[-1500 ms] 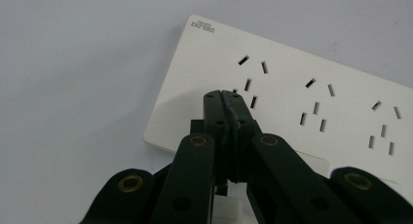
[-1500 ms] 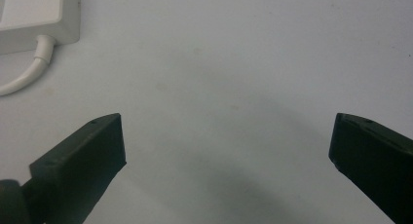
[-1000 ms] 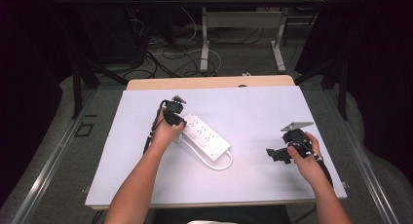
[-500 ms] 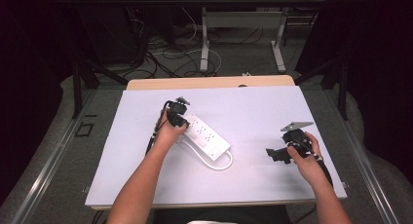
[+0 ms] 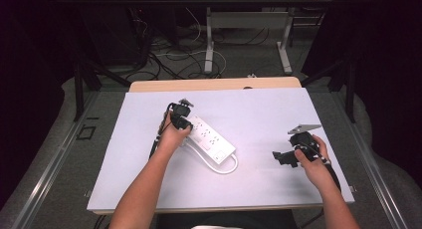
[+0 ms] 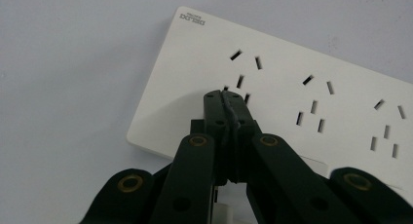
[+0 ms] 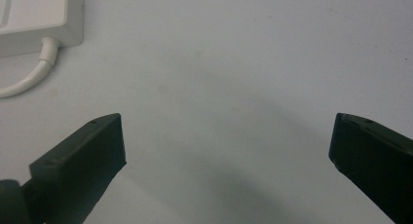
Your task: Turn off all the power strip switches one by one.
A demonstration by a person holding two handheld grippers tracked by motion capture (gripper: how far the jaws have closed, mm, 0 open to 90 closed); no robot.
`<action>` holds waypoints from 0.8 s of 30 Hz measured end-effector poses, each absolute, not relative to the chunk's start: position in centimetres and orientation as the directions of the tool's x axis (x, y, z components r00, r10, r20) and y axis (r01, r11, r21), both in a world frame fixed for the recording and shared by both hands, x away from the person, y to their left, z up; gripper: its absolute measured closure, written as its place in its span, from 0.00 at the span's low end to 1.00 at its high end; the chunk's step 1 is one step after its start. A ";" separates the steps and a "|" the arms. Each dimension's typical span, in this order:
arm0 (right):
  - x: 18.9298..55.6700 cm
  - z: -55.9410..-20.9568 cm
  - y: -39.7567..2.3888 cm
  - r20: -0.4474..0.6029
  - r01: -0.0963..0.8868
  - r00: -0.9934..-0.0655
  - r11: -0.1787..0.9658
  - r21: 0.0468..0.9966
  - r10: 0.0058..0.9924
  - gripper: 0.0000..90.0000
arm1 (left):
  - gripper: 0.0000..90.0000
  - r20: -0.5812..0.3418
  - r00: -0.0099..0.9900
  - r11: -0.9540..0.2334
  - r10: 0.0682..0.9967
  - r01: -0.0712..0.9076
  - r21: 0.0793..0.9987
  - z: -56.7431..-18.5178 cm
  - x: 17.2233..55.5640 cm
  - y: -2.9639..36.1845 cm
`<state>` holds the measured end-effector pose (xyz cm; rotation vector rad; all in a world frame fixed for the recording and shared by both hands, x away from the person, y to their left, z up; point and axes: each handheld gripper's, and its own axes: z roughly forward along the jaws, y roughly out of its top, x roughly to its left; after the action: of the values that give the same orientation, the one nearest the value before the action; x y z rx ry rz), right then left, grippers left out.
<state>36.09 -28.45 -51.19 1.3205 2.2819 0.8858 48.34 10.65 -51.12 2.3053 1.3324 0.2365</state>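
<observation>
A white power strip (image 5: 211, 138) lies flat and diagonal mid-table, sockets up, its white cord (image 5: 226, 167) looped at the near end.

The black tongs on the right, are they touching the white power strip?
Apart. In the high view the right gripper sits well away from the power strip, with bare table between them.

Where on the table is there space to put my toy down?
Bare patches: between the power strip and the right gripper, along the table's far edge, and the near-left corner. It's crowded where the left gripper meets the strip.
</observation>
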 end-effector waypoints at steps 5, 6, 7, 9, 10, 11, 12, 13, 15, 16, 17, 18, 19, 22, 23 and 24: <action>36.1 -51.2 -28.5 -0.004 0.636 -0.509 0.379 0.672 0.861 0.00 | 1.00 -0.014 0.483 -0.421 0.875 0.776 0.469 -51.2 48.4 10.9; 36.0 -51.2 -28.5 -0.003 0.638 -0.509 0.379 0.670 0.861 0.00 | 1.00 -0.037 0.478 -0.405 0.878 0.780 0.477 -51.3 48.4 11.2; 36.1 -51.1 -28.6 -0.012 0.633 -0.508 0.382 0.673 0.862 0.00 | 1.00 -0.046 0.481 -0.402 0.875 0.777 0.484 -51.4 48.4 11.5; 36.1 -51.2 -28.6 -0.002 0.640 -0.504 0.376 0.671 0.863 0.00 | 1.00 -0.039 0.478 -0.403 0.877 0.779 0.481 -51.3 48.3 11.4; 36.1 -51.2 -28.6 -0.001 0.641 -0.505 0.376 0.670 0.863 0.00 | 1.00 -0.034 0.482 -0.409 0.875 0.777 0.478 -51.3 48.3 11.4; 36.1 -51.2 -28.6 0.001 0.644 -0.504 0.375 0.667 0.864 0.00 | 1.00 -0.036 0.482 -0.409 0.875 0.778 0.477 -51.3 48.3 11.4; 36.2 -51.3 -28.5 -0.003 0.641 -0.502 0.374 0.671 0.865 0.00 | 1.00 -0.041 0.486 -0.411 0.873 0.778 0.476 -51.3 48.4 11.5; 36.2 -51.3 -28.4 0.001 0.641 -0.507 0.376 0.670 0.862 0.00 | 1.00 -0.054 0.478 -0.398 0.877 0.784 0.477 -51.3 48.4 11.6; 36.2 -51.3 -28.4 -0.004 0.640 -0.507 0.380 0.668 0.862 0.00 | 1.00 -0.076 0.477 -0.388 0.876 0.789 0.477 -51.3 48.5 11.9; 36.2 -51.3 -28.4 -0.003 0.640 -0.506 0.378 0.668 0.862 0.00 | 1.00 -0.085 0.473 -0.381 0.877 0.792 0.476 -51.3 48.5 12.0; 36.2 -51.3 -28.4 0.003 0.642 -0.507 0.376 0.668 0.862 0.00 | 1.00 -0.091 0.469 -0.376 0.878 0.796 0.475 -51.3 48.5 12.2; 36.2 -51.3 -28.4 0.000 0.643 -0.504 0.374 0.668 0.864 0.00 | 1.00 -0.095 0.467 -0.370 0.879 0.795 0.480 -51.2 48.5 12.3; 36.3 -51.3 -28.5 0.002 0.641 -0.506 0.375 0.669 0.862 0.00 | 1.00 -0.101 0.460 -0.359 0.882 0.797 0.486 -51.2 48.5 12.4; 36.3 -51.4 -28.5 0.003 0.642 -0.507 0.375 0.668 0.862 0.00 | 1.00 -0.118 0.445 -0.335 0.887 0.800 0.497 -50.9 48.4 12.8; 36.3 -51.4 -28.5 0.001 0.642 -0.507 0.376 0.669 0.862 0.00 | 1.00 -0.125 0.441 -0.327 0.889 0.802 0.500 -50.8 48.4 12.9; 36.2 -51.4 -28.5 0.003 0.642 -0.506 0.375 0.669 0.862 0.00 | 1.00 -0.128 0.439 -0.324 0.890 0.802 0.501 -50.8 48.4 13.1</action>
<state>36.25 -28.51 -51.36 1.3148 2.2928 0.8817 48.39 13.05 -50.79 2.1976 1.4201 0.2324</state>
